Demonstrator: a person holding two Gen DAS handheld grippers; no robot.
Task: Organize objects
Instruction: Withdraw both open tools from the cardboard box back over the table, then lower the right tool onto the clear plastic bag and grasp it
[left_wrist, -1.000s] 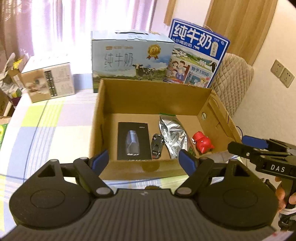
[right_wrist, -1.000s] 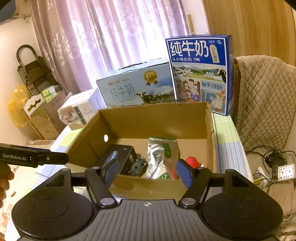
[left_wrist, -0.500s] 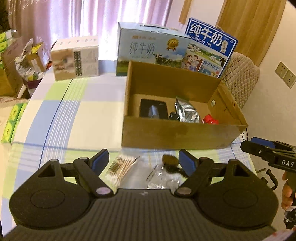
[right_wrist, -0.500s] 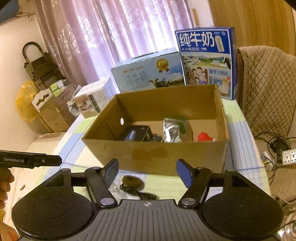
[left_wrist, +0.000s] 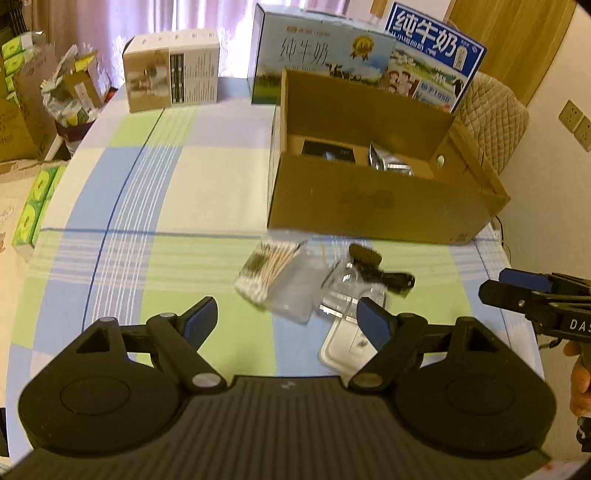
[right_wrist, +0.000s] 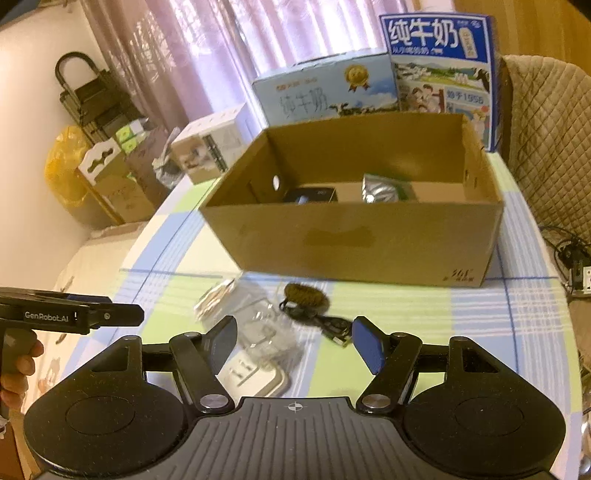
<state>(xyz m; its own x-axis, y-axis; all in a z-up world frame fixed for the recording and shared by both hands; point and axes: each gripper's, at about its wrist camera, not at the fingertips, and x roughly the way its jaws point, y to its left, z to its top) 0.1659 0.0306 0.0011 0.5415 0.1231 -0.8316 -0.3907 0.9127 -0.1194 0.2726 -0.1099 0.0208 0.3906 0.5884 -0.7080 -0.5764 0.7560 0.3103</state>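
Note:
An open cardboard box (left_wrist: 380, 206) (right_wrist: 354, 240) stands on the checked tablecloth and holds a black packet (left_wrist: 328, 150) and a silver foil pouch (left_wrist: 389, 162). In front of it lie a bag of cotton swabs (left_wrist: 269, 269) (right_wrist: 216, 299), a crinkled clear packet (left_wrist: 347, 291) (right_wrist: 266, 328), a brown brush with a black cable (left_wrist: 376, 262) (right_wrist: 314, 306) and a white flat case (left_wrist: 345, 345) (right_wrist: 255, 376). My left gripper (left_wrist: 286, 321) hangs open just short of these items. My right gripper (right_wrist: 295, 343) is open too, over the clear packet and cable, nothing between its fingers.
Two milk cartons (left_wrist: 321, 51) (right_wrist: 443, 66) and a small white box (left_wrist: 171, 72) stand behind the cardboard box. Boxes and bags crowd the floor at the left (right_wrist: 99, 177). A quilted chair (right_wrist: 546, 133) is at the right. A hand (right_wrist: 18, 362) holds the other gripper.
Both grippers pulled back from over the cardboard box and sank toward the table's near side. The loose items in front of the box came into view. Jaw openings look the same.

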